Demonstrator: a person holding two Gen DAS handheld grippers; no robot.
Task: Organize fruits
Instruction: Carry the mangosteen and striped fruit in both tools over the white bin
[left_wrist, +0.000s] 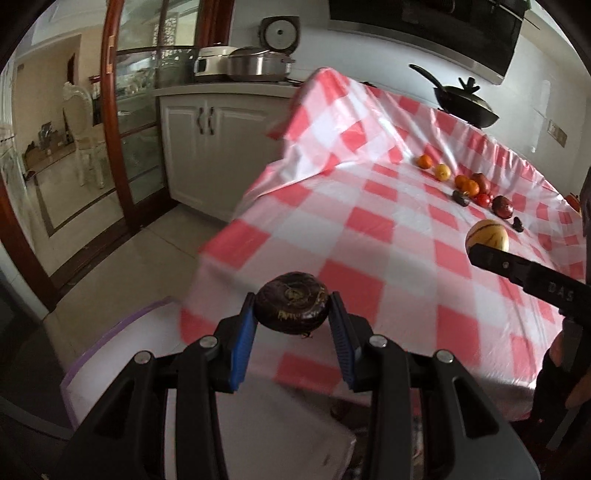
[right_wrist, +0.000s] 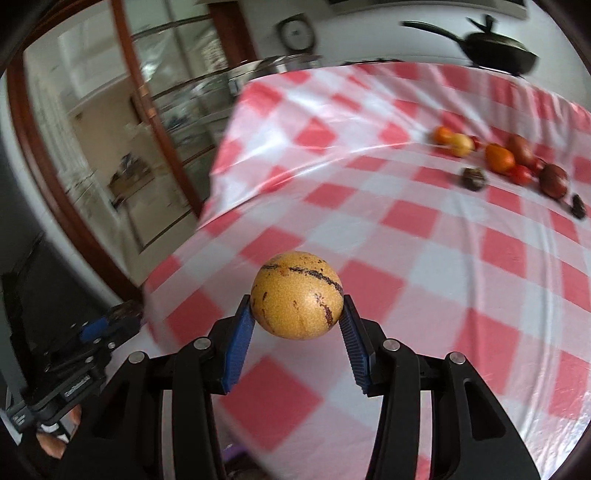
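Kitchen: white cabinets (left_wrist: 207, 147), a wood-framed glass door (left_wrist: 122, 122) and a pale tiled floor are seen behind the work surface; cookers (left_wrist: 255, 62) are lined up on the counter.
Tablecloth: a red-and-white checked tablecloth (left_wrist: 369, 229) is spread over the table and draped up over something at the far end; a black lidded pan (left_wrist: 467, 101) is seen beyond it.
Storage box: a white box with a purple rim (left_wrist: 110, 332) is seen below the table's near edge, under the left gripper.
Left gripper: the left gripper (left_wrist: 292, 317) is clenched on a dark purple fruit, which is pinched between the blue pads (left_wrist: 243, 343) in the air at the table's near corner, above the cloth's edge.
Right gripper: the right gripper (right_wrist: 296, 325) is closed around a yellow striped fruit, which is held clear of the cloth between its blue pads (right_wrist: 236, 350).
Yellow striped fruit: the yellow striped fruit (right_wrist: 296, 295), round with dark purple streaks, is also seen from the left wrist view at the tip of the other gripper.
Dark purple fruit: the dark purple fruit (left_wrist: 292, 302) is flattened and wrinkled, with pale scarring on top.
Remaining fruits: a row of fruits (left_wrist: 469, 186), orange, yellow, red and dark, is left lying on the cloth towards the far right, well apart from both grippers.
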